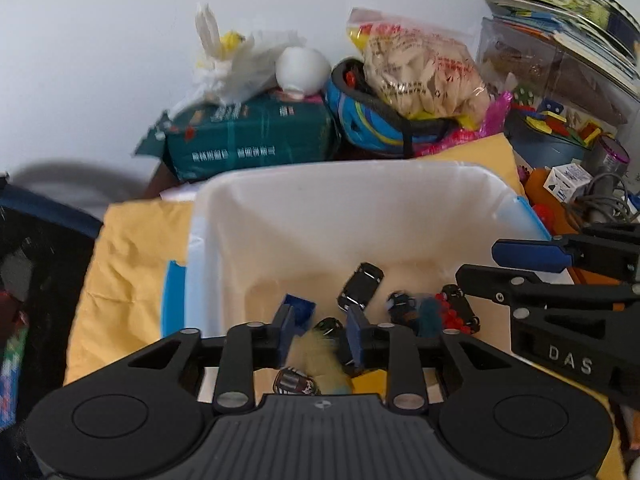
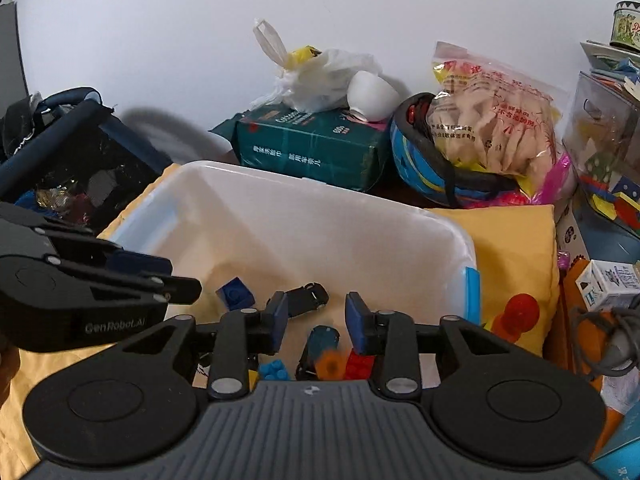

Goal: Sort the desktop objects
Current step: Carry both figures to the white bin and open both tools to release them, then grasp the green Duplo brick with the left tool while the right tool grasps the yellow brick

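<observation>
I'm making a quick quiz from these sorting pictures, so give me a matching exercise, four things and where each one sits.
Things:
1. black toy car
2. white bowl
3. snack bag
4. red toy

Places:
A. on the yellow cloth, outside the bin
B. in the blue helmet
C. inside the white bin
D. on the green pack

Pairs: 1-C, 2-D, 3-B, 4-A
</observation>
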Motion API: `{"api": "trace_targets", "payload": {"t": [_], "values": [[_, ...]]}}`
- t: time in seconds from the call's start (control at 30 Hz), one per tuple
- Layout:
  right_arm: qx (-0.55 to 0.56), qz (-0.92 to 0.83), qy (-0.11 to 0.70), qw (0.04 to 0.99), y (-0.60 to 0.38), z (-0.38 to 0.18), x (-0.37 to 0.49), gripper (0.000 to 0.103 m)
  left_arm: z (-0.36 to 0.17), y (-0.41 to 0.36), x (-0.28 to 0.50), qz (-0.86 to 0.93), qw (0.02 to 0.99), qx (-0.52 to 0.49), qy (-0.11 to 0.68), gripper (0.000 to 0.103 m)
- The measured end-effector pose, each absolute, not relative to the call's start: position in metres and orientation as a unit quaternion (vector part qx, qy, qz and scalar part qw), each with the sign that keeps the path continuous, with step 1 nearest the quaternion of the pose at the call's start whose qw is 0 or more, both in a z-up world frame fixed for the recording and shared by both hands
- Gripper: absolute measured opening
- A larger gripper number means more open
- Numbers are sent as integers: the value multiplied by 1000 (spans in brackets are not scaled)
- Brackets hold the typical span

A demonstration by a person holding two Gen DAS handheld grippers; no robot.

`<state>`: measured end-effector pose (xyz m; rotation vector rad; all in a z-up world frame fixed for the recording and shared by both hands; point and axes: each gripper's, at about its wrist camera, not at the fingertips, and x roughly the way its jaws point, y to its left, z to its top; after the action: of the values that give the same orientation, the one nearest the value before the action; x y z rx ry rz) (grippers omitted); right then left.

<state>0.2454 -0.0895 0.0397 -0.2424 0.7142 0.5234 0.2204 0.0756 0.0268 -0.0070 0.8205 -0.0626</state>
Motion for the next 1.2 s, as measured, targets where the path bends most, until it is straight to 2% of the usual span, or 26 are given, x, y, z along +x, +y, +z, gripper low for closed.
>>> {"api": "trace_targets", "payload": {"t": [0.13,0.33,0.47,0.6,0.63,0.77,0.97,1.1,1.2], "values": [[-118,252,338,899,-97,44,238,36,45,76,194,-31,929,5,368,40],[-118,278,291,908,-123,61,199,41,51,79,123,-35,942,33,331,57],[-145,294,284,901,-146,51,155,41,31,82,70,-32,939,30,342,57],[-153,299,336,880,-164,16,115,41,-6,77,20,-60,918,-2,391,57],[-150,309,355,869,-168,6,105,36,-17,73,12,-74,909,2,410,57],[-163,338,415,829,-167,-32,69,31,-47,63,-3,-109,873,2,475,57],[-198,340,469,791,-156,-72,49,32,-51,50,-8,-104,874,36,473,57],[-210,339,452,798,-158,-70,40,32,-41,62,-12,-49,899,38,433,57],[-200,328,451,806,-167,-70,36,33,-46,81,-5,-20,896,27,442,57]]}}
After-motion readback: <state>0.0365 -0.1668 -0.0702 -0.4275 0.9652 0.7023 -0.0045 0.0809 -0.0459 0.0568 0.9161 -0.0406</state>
